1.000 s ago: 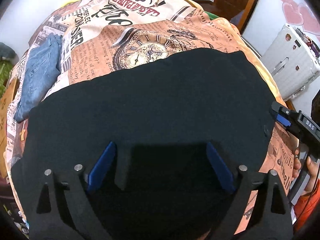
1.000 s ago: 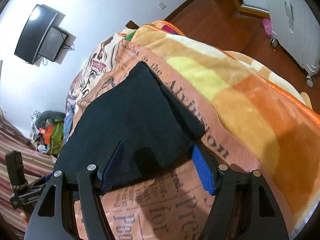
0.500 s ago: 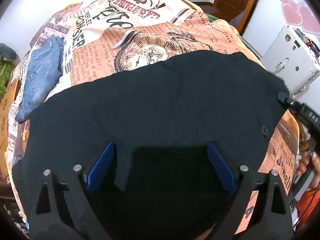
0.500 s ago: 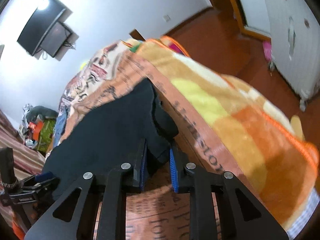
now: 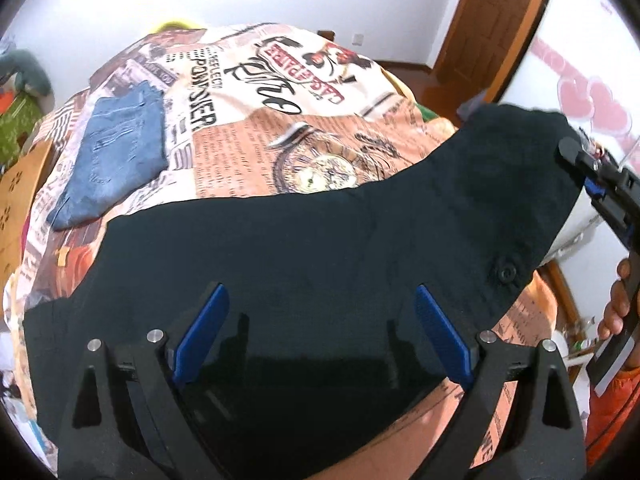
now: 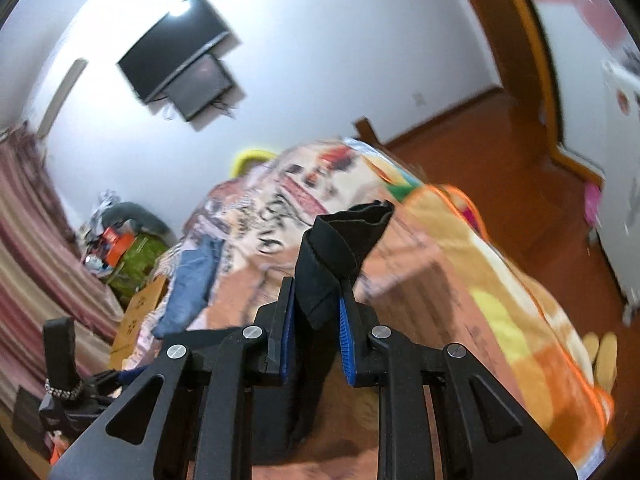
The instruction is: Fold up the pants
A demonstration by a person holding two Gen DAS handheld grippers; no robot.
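The right gripper (image 6: pixel 316 320) is pinching a raised corner of the black pants (image 5: pixel 320 248) between its blue pads, closed on the cloth. The left gripper (image 5: pixel 320 340) is hovering with fingers spread wide over the pants' near edge, gripping nothing. The pants are lying across the printed blanket (image 5: pixel 248 152); jeans (image 5: pixel 116 152) are sitting well apart at the far left, bare blanket showing beyond.
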